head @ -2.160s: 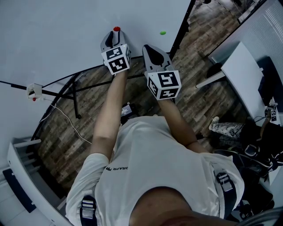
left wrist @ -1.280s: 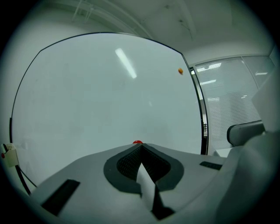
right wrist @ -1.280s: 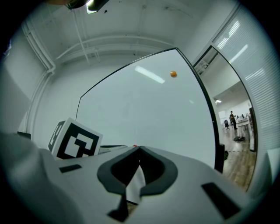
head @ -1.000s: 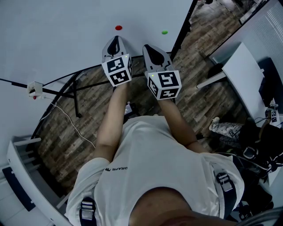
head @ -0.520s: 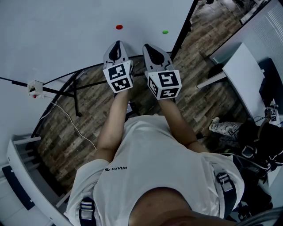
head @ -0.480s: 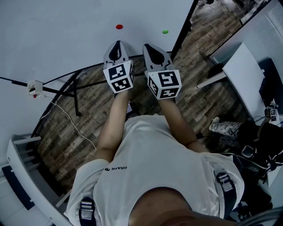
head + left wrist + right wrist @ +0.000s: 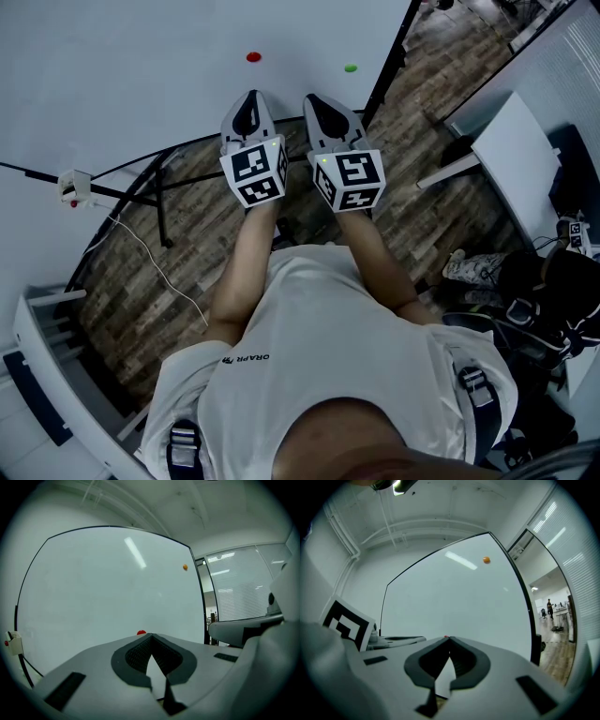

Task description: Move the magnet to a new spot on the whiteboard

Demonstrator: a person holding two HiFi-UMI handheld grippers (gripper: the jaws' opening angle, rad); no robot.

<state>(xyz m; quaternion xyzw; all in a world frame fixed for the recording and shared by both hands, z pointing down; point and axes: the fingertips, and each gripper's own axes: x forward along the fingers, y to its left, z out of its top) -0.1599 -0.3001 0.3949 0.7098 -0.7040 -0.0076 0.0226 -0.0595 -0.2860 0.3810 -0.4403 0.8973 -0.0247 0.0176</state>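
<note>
View from above of a person in a white T-shirt facing a whiteboard (image 7: pixel 141 56), arms stretched forward with 1 gripper in each hand. The left gripper (image 7: pixel 247 101) and right gripper (image 7: pixel 316 101) are held side by side and close together, both pointing level at the board, each with a black-and-white marker cube at the rear. The red magnet (image 7: pixel 253 56) sticks to the whiteboard just beyond the left gripper's tips, with a clear gap between them. A green magnet (image 7: pixel 351 67) sits on the board to its right, near the board's dark edge. In the left gripper view, the left gripper's (image 7: pixel 151 635) 2 jaws are pressed together with nothing between them, and the red magnet (image 7: pixel 141 632) peeks over their tips. In the right gripper view, the right gripper's (image 7: pixel 450 638) jaws are likewise closed and empty. Below the board lies wood-patterned floor (image 7: pixel 141 281).
</note>
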